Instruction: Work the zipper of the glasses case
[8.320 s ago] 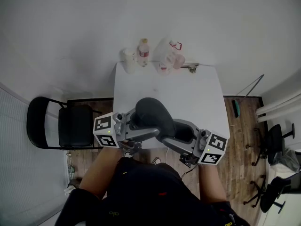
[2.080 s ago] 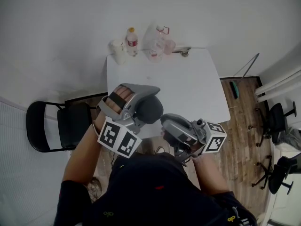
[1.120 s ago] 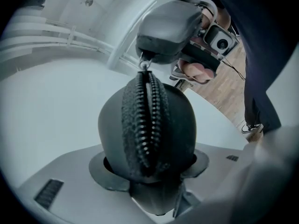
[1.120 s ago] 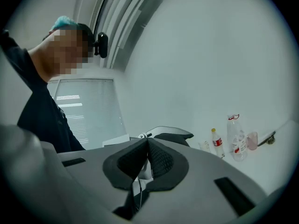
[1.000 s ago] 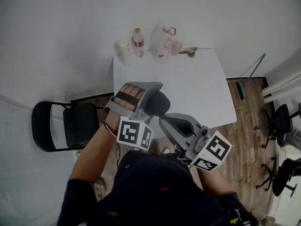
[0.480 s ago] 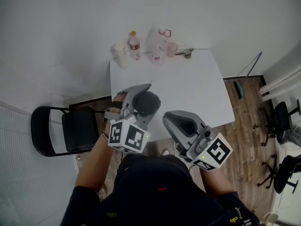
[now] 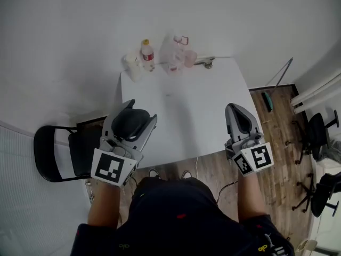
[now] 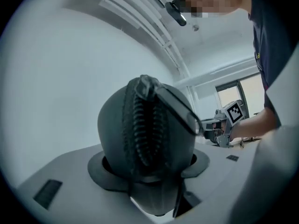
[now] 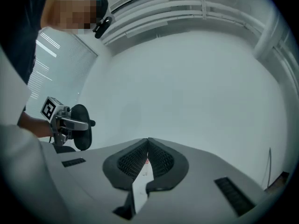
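- Head view: left gripper has the dark glasses case clamped between its jaws, which stand wide and press on the case's two sides; the case sits out at the jaw tips, by the near left corner of the white table; right gripper is well apart to the right of the case, over the table's near right edge, with its jaws drawn together and nothing in them; beyond both grippers, at the table's far edge, stand a bottle, a white container and a clear jug; a black chair stands to the left of the left gripper.
- Left gripper view: the case fills the space between the two pads, rounded end toward the camera; its zipper runs down the middle of that end, teeth facing the camera; the pull tab sticks out free from the top of the seam toward the right; past the case on the right, far off, the right gripper shows small.
- Right gripper view: the two ribbed pads meet at their tips, so the jaws are closed on themselves and hold nothing; off to the left, well apart, the left gripper carries the case, seen edge-on; ahead of the jaws lies only a plain white wall.
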Demonstrator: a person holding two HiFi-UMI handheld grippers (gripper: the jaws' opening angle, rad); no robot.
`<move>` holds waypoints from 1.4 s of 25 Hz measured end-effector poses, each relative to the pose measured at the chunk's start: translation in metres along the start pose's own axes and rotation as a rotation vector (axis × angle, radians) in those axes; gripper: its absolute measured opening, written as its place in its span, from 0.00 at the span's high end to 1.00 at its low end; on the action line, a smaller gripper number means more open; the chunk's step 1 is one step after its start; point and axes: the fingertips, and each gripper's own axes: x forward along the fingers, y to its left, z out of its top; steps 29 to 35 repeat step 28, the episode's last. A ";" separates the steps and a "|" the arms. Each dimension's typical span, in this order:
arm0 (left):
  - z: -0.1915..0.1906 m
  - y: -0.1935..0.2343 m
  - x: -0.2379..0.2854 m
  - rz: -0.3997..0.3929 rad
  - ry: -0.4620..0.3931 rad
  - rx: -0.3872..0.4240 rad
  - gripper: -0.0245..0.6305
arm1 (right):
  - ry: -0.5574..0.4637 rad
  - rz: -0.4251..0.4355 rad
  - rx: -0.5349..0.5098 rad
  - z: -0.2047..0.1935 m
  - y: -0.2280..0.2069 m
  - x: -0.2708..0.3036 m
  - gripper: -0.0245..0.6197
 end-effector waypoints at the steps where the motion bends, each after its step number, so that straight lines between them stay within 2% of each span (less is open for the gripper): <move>1: -0.002 0.004 -0.003 0.005 0.000 -0.001 0.56 | 0.000 -0.028 0.010 -0.001 -0.008 -0.003 0.93; 4: -0.007 0.017 -0.013 0.036 -0.021 -0.079 0.56 | -0.012 -0.073 0.045 0.001 -0.019 -0.008 0.93; 7: -0.011 0.031 -0.023 0.082 -0.056 -0.182 0.56 | -0.015 -0.066 0.059 0.003 -0.016 -0.008 0.93; 11: -0.016 0.026 -0.025 0.084 -0.052 -0.145 0.56 | -0.022 -0.041 0.083 0.005 -0.007 -0.013 0.93; 16: -0.018 0.025 -0.028 0.069 -0.067 -0.170 0.56 | -0.018 -0.018 0.087 0.009 0.001 -0.011 0.93; 35: -0.017 0.025 -0.030 0.076 -0.079 -0.177 0.56 | -0.004 0.008 0.049 0.014 0.015 -0.010 0.93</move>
